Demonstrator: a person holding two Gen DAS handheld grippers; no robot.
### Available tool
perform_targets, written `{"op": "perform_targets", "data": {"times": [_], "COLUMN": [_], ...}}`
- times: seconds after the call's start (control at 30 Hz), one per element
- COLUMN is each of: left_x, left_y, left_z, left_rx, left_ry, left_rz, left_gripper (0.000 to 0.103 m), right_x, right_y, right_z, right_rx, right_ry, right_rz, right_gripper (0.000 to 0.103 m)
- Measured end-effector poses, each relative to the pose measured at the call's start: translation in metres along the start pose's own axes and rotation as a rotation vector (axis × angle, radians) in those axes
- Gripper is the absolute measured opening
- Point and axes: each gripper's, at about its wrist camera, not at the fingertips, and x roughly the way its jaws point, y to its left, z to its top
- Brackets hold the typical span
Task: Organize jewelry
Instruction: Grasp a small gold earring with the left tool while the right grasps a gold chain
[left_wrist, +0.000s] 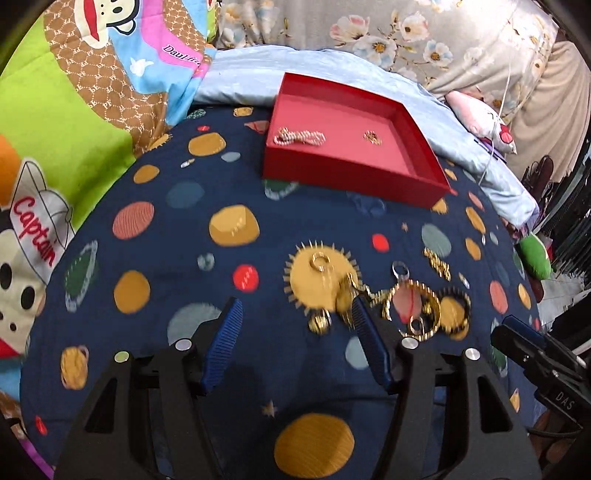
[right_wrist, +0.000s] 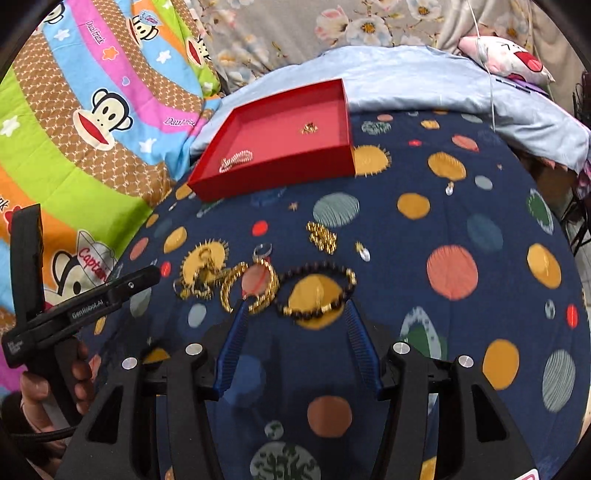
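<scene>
A red tray lies on the bed with a pearl bracelet and a small gold piece in it. Loose jewelry lies nearer on the planet-print cloth: gold bangles, a dark bead bracelet, a gold chain, and rings. My left gripper is open and empty, its right finger at the pile's left edge. My right gripper is open, with the bead bracelet just ahead of its tips and untouched.
A cartoon monkey quilt rises on the left. Pale blue bedding and a floral cover lie behind the tray. A pink plush and white cable sit far right. A hand holds the left gripper's handle.
</scene>
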Motion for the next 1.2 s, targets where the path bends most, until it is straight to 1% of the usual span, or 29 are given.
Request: {"op": "perform_targets", "data": {"times": [0.03, 0.1, 0.13, 0.23, 0.27, 0.33, 0.57, 0.7, 0.9, 1.1, 1.13, 1.17, 1.2], "left_x": [0.002, 0.005, 0.008, 0.015, 0.017, 0.02, 0.032, 0.028, 0.016, 0.007, 0.006, 0.006, 0.007], "left_y": [-0.004, -0.008, -0.011, -0.015, -0.016, -0.017, -0.016, -0.013, -0.006, -0.001, -0.001, 0.0, 0.001], "left_z": [-0.003, -0.006, -0.007, -0.008, -0.009, -0.009, -0.01, -0.009, -0.002, 0.004, 0.005, 0.006, 0.006], "left_rx": [0.012, 0.021, 0.024, 0.031, 0.037, 0.039, 0.034, 0.022, 0.003, -0.013, -0.01, -0.009, -0.012], "left_ry": [0.01, 0.023, 0.029, 0.045, 0.051, 0.059, 0.082, 0.072, 0.044, 0.02, 0.017, 0.015, 0.016], "left_rz": [-0.002, -0.007, -0.01, -0.018, -0.02, -0.017, -0.016, -0.029, -0.038, -0.033, -0.028, -0.024, -0.023], "left_gripper": [0.059, 0.052, 0.051, 0.037, 0.031, 0.027, 0.004, 0.003, 0.003, 0.003, 0.003, 0.003, 0.003], "right_x": [0.0, -0.001, -0.003, -0.006, -0.006, -0.006, -0.001, 0.006, 0.022, 0.049, 0.055, 0.058, 0.064], "right_y": [0.0, 0.0, 0.001, 0.002, 0.002, 0.003, 0.002, 0.001, -0.006, -0.008, -0.008, -0.008, -0.009], "right_z": [-0.002, -0.002, -0.002, 0.0, 0.001, 0.002, 0.003, 0.009, 0.03, 0.049, 0.051, 0.052, 0.054], "right_rx": [0.004, 0.007, 0.005, -0.002, -0.003, -0.007, -0.009, -0.017, -0.014, -0.044, -0.044, -0.043, -0.042], "right_ry": [0.002, 0.001, -0.004, -0.018, -0.019, -0.019, -0.009, -0.009, -0.014, 0.009, 0.018, 0.023, 0.031], "right_rz": [0.002, 0.005, 0.005, 0.003, 0.002, -0.001, -0.002, -0.013, -0.028, -0.071, -0.072, -0.073, -0.078], "right_gripper": [0.054, 0.054, 0.054, 0.054, 0.054, 0.054, 0.054, 0.054, 0.053, 0.038, 0.031, 0.026, 0.025]}}
